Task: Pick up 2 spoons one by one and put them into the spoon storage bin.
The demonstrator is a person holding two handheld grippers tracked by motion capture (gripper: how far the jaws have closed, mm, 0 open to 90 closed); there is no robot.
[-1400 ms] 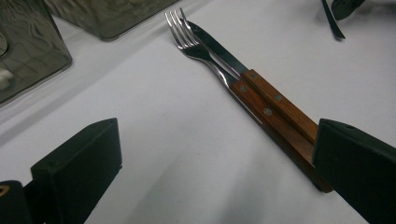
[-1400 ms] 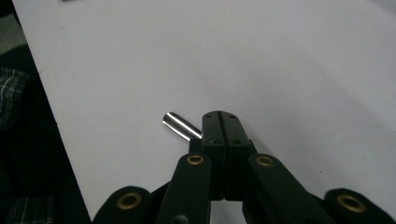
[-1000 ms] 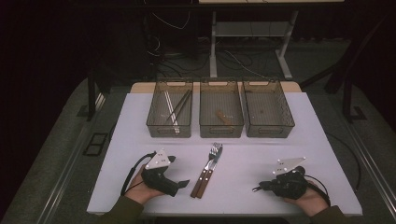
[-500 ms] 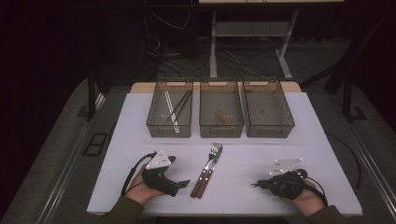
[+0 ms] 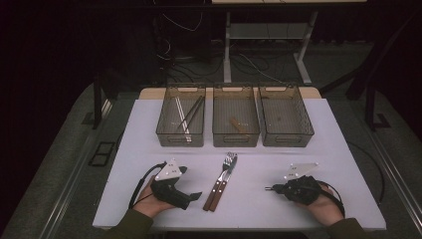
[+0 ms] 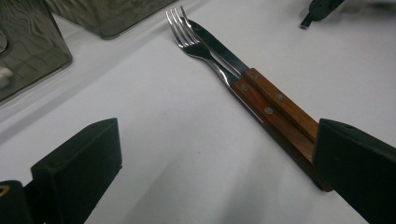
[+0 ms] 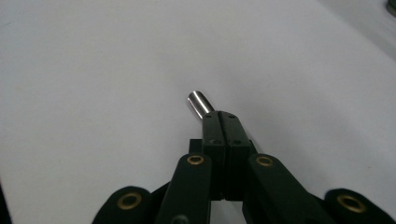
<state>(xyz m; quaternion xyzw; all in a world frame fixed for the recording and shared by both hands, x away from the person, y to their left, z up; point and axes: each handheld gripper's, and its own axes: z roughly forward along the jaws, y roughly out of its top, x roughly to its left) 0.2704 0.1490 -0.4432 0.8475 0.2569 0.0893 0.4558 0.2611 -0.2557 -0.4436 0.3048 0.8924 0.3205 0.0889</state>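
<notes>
Right gripper [image 5: 269, 188] rests low on the white table [image 5: 149, 129], jaws pressed together on a small shiny metal piece [image 7: 199, 103] whose end sticks out past the tips — what it is I cannot tell. Left gripper [image 5: 197, 194] lies with jaws spread wide and nothing between them, just beside the wooden handles of the fork [image 6: 205, 53] and knife [image 6: 233, 58], which lie side by side, touching. Beyond them stand three clear bins [image 5: 236, 140] in a row.

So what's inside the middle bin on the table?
The middle bin holds one small brownish piece lying on its floor; what it is can't be told. The near wall blurs anything directly behind it.
</notes>
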